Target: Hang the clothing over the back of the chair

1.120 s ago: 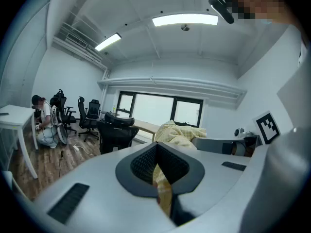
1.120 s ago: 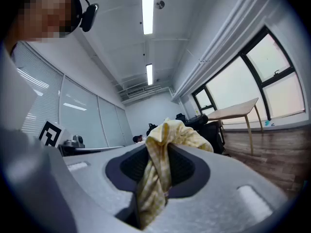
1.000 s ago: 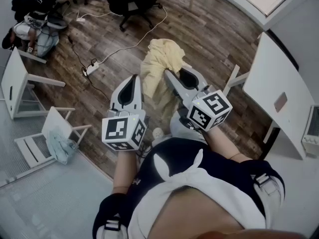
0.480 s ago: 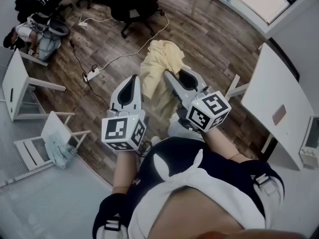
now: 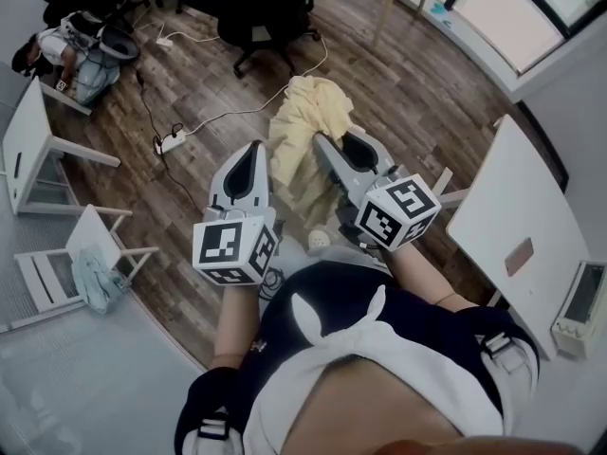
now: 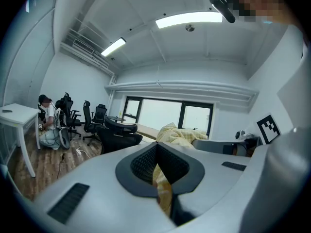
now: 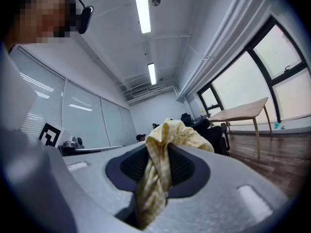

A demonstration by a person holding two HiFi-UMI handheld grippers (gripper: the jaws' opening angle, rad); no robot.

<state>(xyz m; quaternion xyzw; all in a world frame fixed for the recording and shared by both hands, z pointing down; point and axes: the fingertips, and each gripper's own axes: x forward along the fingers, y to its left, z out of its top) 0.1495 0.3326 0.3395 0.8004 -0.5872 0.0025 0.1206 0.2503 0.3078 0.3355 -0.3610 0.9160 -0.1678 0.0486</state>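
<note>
A pale yellow checked garment hangs bunched in the air in front of the person, above the wood floor. My left gripper is shut on its left side, and the left gripper view shows a fold of the cloth pinched between the dark pads. My right gripper is shut on its right side. In the right gripper view a twisted hank of the cloth rises out of the jaws. A white slatted chair stands at the lower left and a light blue cloth lies on it.
A white desk runs along the right and a white table stands at the left. Black office chairs are at the top. A power strip and its cables cross the floor. A person sits at the top left.
Both grippers keep the same hold on the yellow garment. The floor, white chair and desk have shifted in the head view as the person carries the garment across the room.
</note>
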